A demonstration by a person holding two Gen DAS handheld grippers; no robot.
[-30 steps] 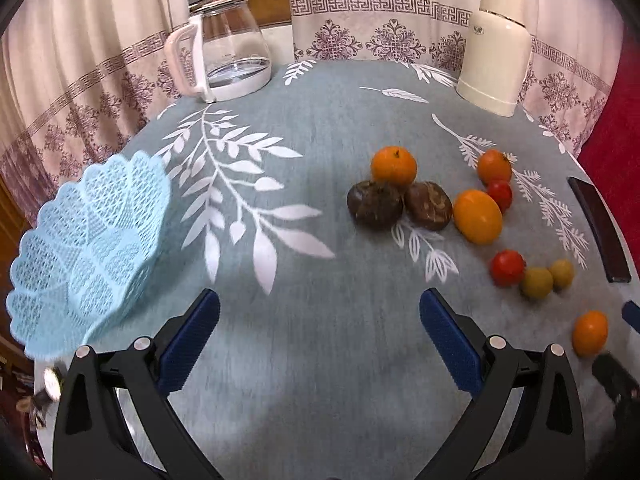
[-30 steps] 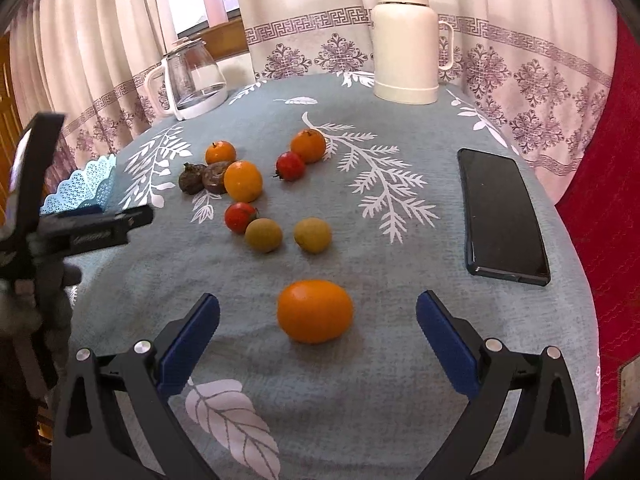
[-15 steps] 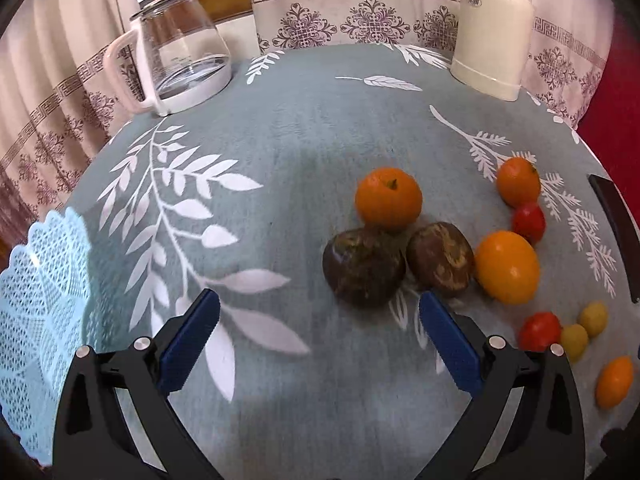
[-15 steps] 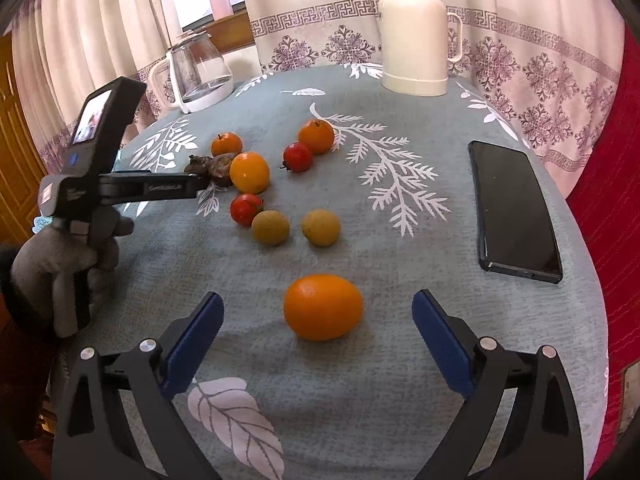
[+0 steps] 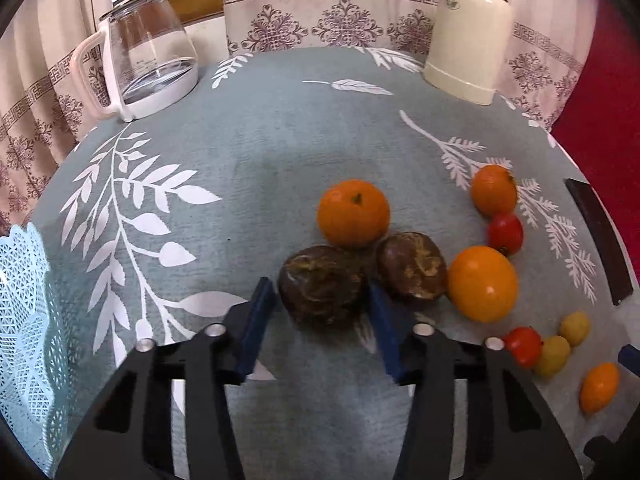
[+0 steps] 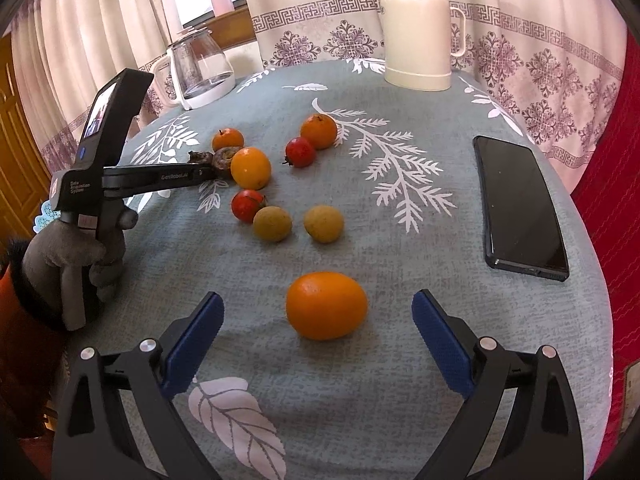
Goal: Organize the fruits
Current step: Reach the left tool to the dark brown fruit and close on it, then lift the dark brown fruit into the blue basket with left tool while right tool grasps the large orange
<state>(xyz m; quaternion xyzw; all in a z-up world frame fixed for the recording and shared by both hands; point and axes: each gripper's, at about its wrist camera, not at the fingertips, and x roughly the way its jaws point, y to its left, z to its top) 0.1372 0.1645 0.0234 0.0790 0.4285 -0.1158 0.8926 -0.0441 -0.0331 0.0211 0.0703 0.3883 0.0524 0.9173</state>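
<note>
Left wrist: we've pushed in from the basket (image 5: 24,320) side, and our left gripper (image 5: 322,304) has narrowed around the front brown fruit (image 5: 322,286). Pads look touching or nearly, so a grasp seems underway. It's roundish, no real long axis.

Right wrist: our right gripper (image 6: 318,320) is spread wide, empty. The orange (image 6: 326,306) lies between its fingers, long axis left-right.

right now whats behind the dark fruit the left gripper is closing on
Directly behind the dark fruit sits an orange, with a second dark fruit beside it. Whether they touch is unclear; the cloth beneath is covered.
</note>
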